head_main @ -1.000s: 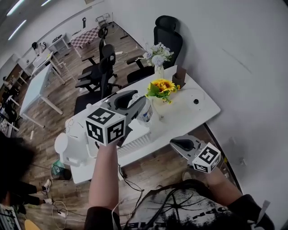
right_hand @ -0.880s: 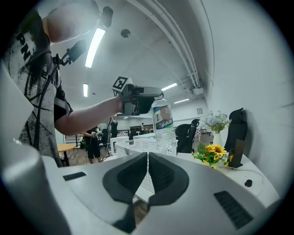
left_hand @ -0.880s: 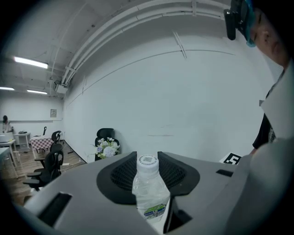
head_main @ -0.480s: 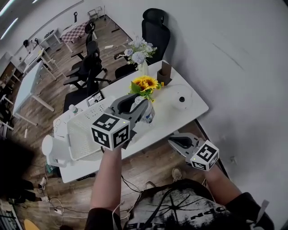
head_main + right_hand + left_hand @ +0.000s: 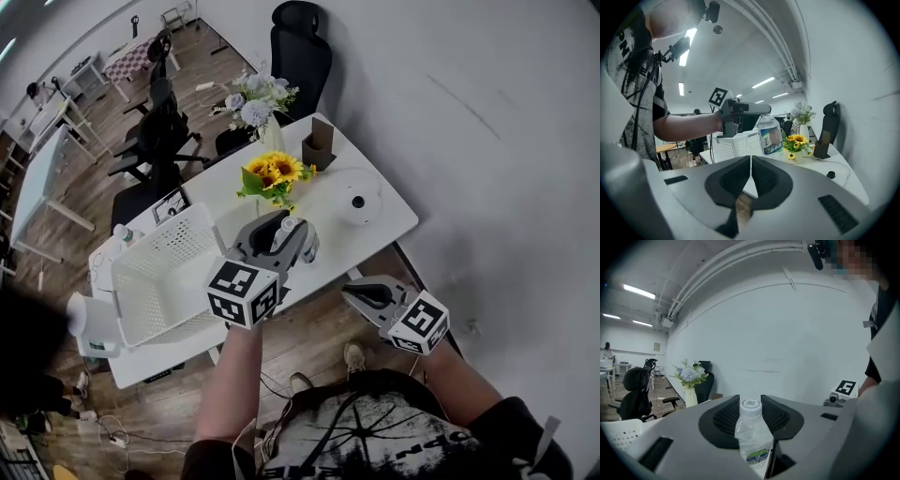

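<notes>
Above the worktop's near edge, left: the left hand-held gripper (image 5: 286, 230) is clenched on a clear plastic water bottle (image 5: 752, 439). The white cap stands clear between the jaw tips.
Bottle's place: it is held in the air over the white worktop (image 5: 380, 225), to the right of the white mesh basket (image 5: 159, 272) and nearer than the sunflowers (image 5: 272, 173). It touches neither.
Right, near: the right hand-held gripper (image 5: 750, 173) has its jaws pressed together with nothing between them. It hangs off the worktop's near edge, well apart from the bottle.
Far on the worktop: a vase of pale flowers (image 5: 253, 108), a brown holder (image 5: 321, 150) and a round white device (image 5: 356, 202) on a cable.
Beyond: a black office chair (image 5: 300, 37) against the wall.
Handling (judgement): the bottle looks full of water, so moderately heavy for its size. Its thin wall is likely to dent under a hard squeeze, and its smooth surface may slip.
Where to hold (judgement): the stiffer shoulder just below the cap suits best, or else the labelled band.
</notes>
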A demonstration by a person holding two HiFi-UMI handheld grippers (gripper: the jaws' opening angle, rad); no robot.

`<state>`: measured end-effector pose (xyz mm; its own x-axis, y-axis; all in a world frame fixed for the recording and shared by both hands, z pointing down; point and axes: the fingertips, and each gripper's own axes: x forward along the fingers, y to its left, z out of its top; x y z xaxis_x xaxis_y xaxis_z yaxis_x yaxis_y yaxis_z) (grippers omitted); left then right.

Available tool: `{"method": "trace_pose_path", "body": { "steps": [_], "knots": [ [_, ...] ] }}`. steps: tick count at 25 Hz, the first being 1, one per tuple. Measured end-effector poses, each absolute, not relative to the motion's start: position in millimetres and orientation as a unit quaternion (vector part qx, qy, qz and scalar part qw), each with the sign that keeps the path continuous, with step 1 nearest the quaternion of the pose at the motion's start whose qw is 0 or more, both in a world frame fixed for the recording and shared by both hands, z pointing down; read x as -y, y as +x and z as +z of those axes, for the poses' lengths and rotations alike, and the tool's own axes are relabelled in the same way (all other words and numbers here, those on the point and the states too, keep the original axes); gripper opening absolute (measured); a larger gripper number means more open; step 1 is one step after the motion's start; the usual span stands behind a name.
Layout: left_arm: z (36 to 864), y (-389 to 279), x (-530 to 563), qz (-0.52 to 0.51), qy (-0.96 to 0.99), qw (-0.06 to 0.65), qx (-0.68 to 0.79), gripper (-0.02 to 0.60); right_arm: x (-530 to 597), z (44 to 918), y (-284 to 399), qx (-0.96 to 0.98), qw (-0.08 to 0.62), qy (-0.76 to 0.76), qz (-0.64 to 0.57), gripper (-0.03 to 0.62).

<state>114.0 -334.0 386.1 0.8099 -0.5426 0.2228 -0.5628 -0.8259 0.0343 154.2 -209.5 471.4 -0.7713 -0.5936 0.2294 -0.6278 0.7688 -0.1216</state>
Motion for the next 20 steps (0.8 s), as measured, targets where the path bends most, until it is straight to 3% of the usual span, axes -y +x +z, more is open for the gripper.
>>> {"method": "trace_pose_path", "body": {
  "steps": [20],
  "knots": [
    [480, 131, 359, 0.117, 0.934, 0.065, 0.332, 0.149, 237, 517, 171, 0.938, 0.1, 0.302, 0.139, 0.025]
  ]
}}
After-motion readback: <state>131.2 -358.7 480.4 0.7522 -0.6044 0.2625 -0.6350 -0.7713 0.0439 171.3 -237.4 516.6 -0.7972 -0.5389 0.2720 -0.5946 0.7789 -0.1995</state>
